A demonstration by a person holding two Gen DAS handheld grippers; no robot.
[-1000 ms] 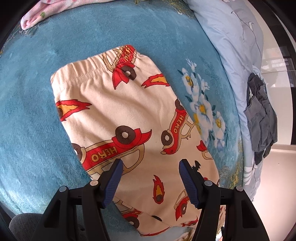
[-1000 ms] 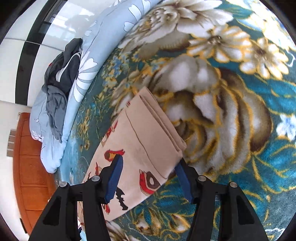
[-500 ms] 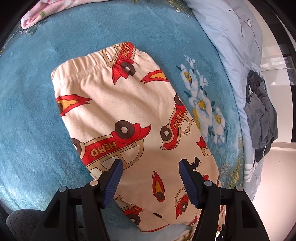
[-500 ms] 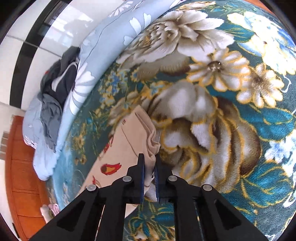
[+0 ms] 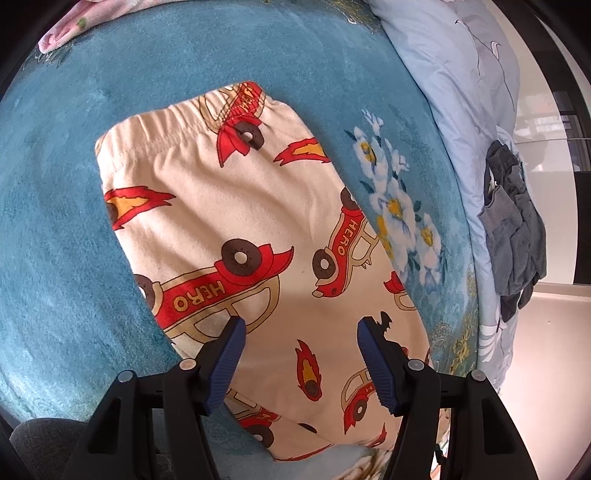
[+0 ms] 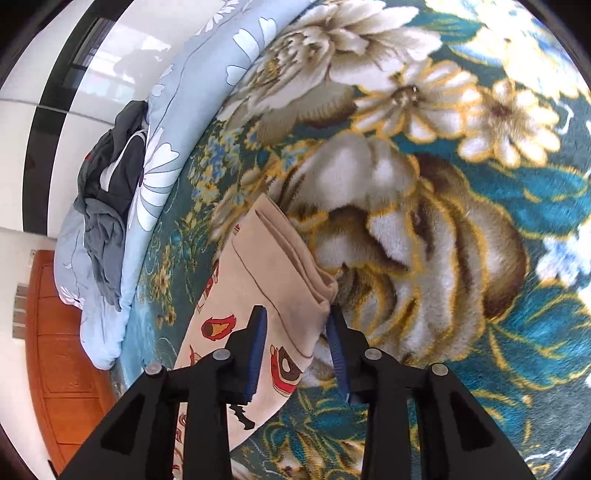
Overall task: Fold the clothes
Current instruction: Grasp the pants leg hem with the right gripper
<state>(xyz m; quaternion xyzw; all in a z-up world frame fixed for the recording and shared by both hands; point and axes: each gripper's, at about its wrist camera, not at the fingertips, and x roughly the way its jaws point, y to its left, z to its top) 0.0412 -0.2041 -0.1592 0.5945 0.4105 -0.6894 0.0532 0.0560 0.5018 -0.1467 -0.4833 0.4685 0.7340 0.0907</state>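
Cream children's trousers (image 5: 258, 221) printed with red cars and flames lie flat on the teal floral blanket (image 5: 74, 184), waistband at the far end. My left gripper (image 5: 297, 332) hovers open over the trouser legs, holding nothing. In the right wrist view the doubled leg cuffs of the trousers (image 6: 273, 273) rest on the blanket (image 6: 443, 221). My right gripper (image 6: 295, 314) straddles the cuff corner; its jaws are opening, and the cloth lies slack between the pads without being pinched.
A light-blue flowered quilt (image 5: 461, 74) runs along the bed's edge, also seen from the right wrist as the quilt (image 6: 177, 122). A crumpled grey garment (image 5: 517, 229) lies on it. A pink cloth (image 5: 62, 33) sits at the far corner. Orange wooden furniture (image 6: 62, 350) stands beyond the bed.
My right gripper closed on the cuff half a second ago and bunched it up; now the jaws have spread and the cuff lies flat again. The left gripper has stayed put.
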